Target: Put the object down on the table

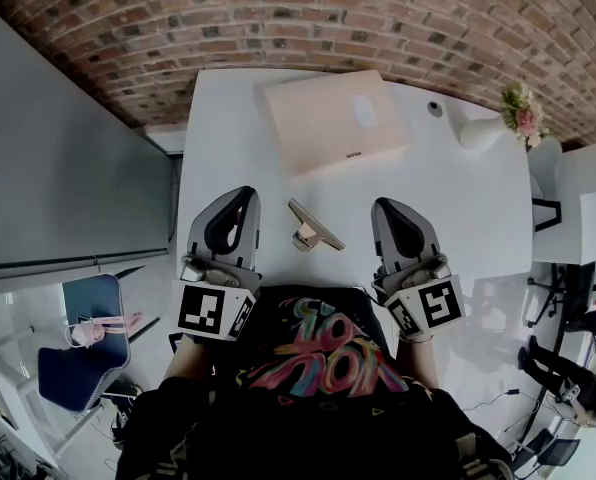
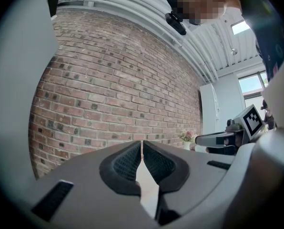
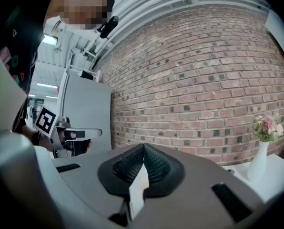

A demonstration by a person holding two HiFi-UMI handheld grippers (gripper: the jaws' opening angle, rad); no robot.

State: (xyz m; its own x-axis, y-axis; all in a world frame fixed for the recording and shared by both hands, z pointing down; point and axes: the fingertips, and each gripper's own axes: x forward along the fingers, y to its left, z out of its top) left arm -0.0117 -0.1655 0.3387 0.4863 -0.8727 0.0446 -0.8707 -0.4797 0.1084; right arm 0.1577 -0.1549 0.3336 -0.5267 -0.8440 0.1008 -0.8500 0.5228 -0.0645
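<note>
A small tan folding stand (image 1: 313, 230) lies on the white table (image 1: 228, 148), between my two grippers and touching neither. My left gripper (image 1: 240, 193) is held level to its left; in the left gripper view its pads (image 2: 142, 142) meet at the tips with nothing between them. My right gripper (image 1: 386, 205) is level to the stand's right; in the right gripper view its pads (image 3: 143, 146) are pressed together and empty. From each gripper view I see the other gripper alongside: the right gripper (image 2: 228, 137) and the left gripper (image 3: 61, 132).
A flat beige box (image 1: 335, 118) lies at the table's far middle. A white vase with pink flowers (image 1: 483, 128) stands far right, also the vase (image 3: 259, 161), with a small dark disc (image 1: 435, 109) beside it. A brick wall (image 1: 308, 18) runs behind; a grey cabinet (image 1: 68, 168) is at left.
</note>
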